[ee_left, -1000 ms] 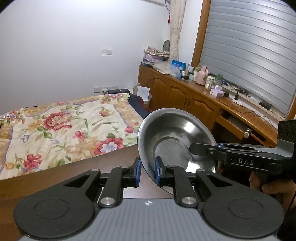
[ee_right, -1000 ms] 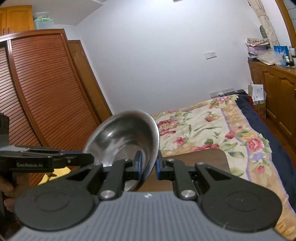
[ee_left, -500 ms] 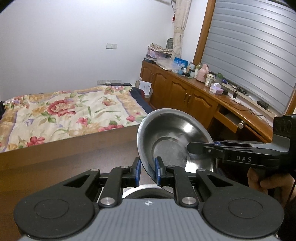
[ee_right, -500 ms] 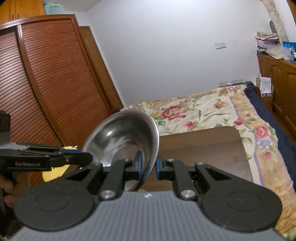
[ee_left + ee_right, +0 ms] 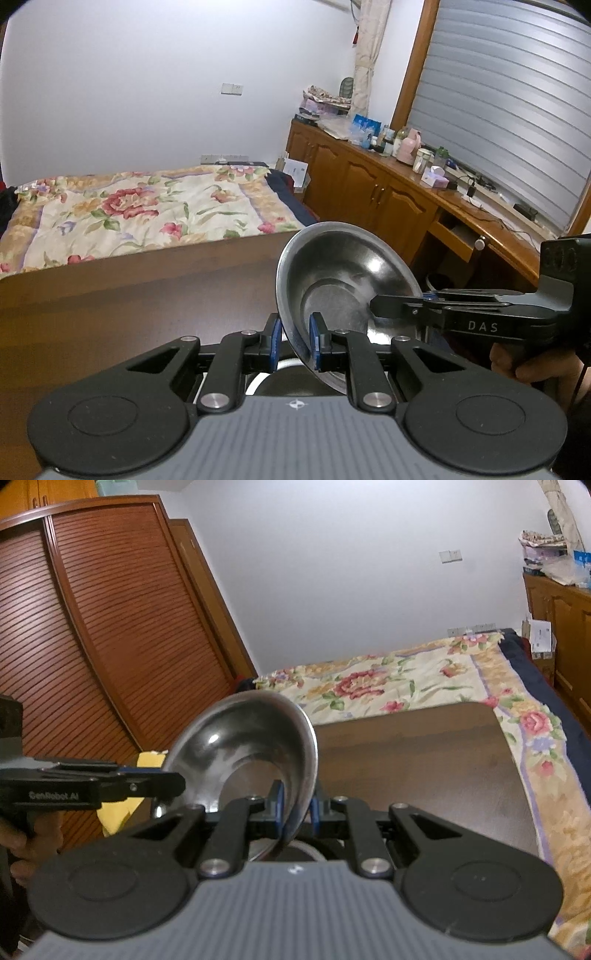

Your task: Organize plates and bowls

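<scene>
A shiny steel bowl (image 5: pixel 340 284) hangs tilted on edge above the dark wooden table (image 5: pixel 147 302). My left gripper (image 5: pixel 293 343) is shut on its near-left rim. Across from it, in the left wrist view, my right gripper (image 5: pixel 373 306) pinches the opposite rim. The right wrist view has the same bowl (image 5: pixel 243 753) with my right gripper (image 5: pixel 295 812) shut on its rim and the left gripper (image 5: pixel 181 786) reaching in from the left. A white-rimmed round dish (image 5: pixel 255 380) lies just below the fingers, mostly hidden.
Beyond the table (image 5: pixel 424 768) lies a bed with a floral quilt (image 5: pixel 147 206). Wooden cabinets with clutter (image 5: pixel 388 184) run along the right. A louvred wardrobe (image 5: pixel 110 646) stands on the left. Something yellow (image 5: pixel 118 812) sits at the table's left edge. A person's hand (image 5: pixel 532 365) holds the right gripper.
Both grippers have come down and back over the table with the bowl held between them. More tabletop shows, and the white-rimmed dish has appeared under the fingers.
</scene>
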{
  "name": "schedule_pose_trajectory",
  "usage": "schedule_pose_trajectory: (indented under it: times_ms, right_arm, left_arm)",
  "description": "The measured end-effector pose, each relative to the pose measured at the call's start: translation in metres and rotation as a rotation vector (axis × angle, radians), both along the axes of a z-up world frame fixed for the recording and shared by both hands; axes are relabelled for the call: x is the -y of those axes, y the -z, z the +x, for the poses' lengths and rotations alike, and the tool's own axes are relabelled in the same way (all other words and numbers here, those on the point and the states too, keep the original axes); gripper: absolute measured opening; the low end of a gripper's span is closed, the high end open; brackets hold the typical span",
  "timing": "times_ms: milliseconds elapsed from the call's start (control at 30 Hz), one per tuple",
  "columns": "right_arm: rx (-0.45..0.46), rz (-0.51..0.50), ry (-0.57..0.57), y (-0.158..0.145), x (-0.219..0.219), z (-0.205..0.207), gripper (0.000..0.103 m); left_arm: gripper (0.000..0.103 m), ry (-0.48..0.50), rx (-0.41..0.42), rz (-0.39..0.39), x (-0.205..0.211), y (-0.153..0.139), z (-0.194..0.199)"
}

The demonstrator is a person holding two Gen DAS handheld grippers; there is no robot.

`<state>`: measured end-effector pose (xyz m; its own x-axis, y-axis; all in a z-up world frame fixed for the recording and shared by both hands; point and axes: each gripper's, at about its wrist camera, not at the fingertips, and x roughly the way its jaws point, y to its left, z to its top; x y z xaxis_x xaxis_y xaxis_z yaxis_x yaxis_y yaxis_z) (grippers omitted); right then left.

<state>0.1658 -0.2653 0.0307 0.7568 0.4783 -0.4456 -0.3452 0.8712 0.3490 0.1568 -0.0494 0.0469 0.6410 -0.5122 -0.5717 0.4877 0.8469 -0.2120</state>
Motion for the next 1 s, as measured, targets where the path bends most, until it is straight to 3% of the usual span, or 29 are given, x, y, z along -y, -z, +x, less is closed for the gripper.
schedule_pose_trajectory:
  times_ms: [433, 1000]
  right_arm:
    - [-0.07, -0.025, -0.001, 0.037, -0.009, -0.01, 0.016]
    - [0.025, -0.214, 0.013, 0.053, -0.032, -0.021, 0.017]
  left_arm:
    - [0.018, -0.016, -0.074, 0.02, -0.006, 0.051, -0.017]
    - [0.018, -0.057, -0.08, 0.104, -0.004, 0.08, -0.024]
